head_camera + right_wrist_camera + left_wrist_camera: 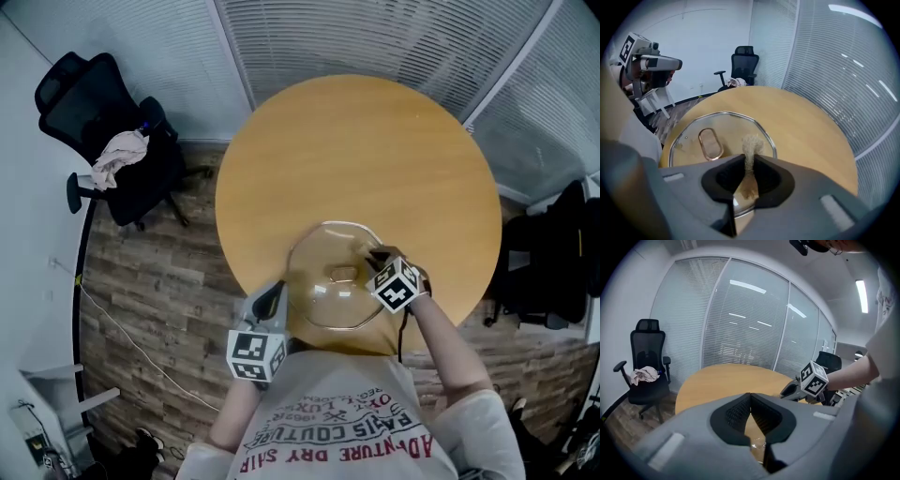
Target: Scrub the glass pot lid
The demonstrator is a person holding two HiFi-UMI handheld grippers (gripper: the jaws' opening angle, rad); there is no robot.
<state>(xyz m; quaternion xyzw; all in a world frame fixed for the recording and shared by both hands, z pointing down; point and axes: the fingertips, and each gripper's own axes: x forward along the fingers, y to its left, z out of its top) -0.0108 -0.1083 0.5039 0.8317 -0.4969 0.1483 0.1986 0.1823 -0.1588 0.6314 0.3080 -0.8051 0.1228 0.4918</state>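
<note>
The glass pot lid [328, 300] lies flat near the front edge of the round wooden table [375, 150], its oval handle [710, 143] facing up. My right gripper [749, 160] is shut on a tan scrubber [751, 143] that sticks out over the lid's [726, 126] right half. In the head view the right gripper [378, 260] sits at the lid's right rim. My left gripper [275, 297] hovers at the lid's near left edge, jaws together at the tips with nothing seen between them. Glass [757, 444] glints below the left gripper [750, 398].
A black office chair [112, 141] with a pale cloth [120, 155] on its seat stands left of the table. Another dark chair [553, 253] stands at the right. Blind-covered glass walls [394, 37] run behind the table. Wood floor lies to the left.
</note>
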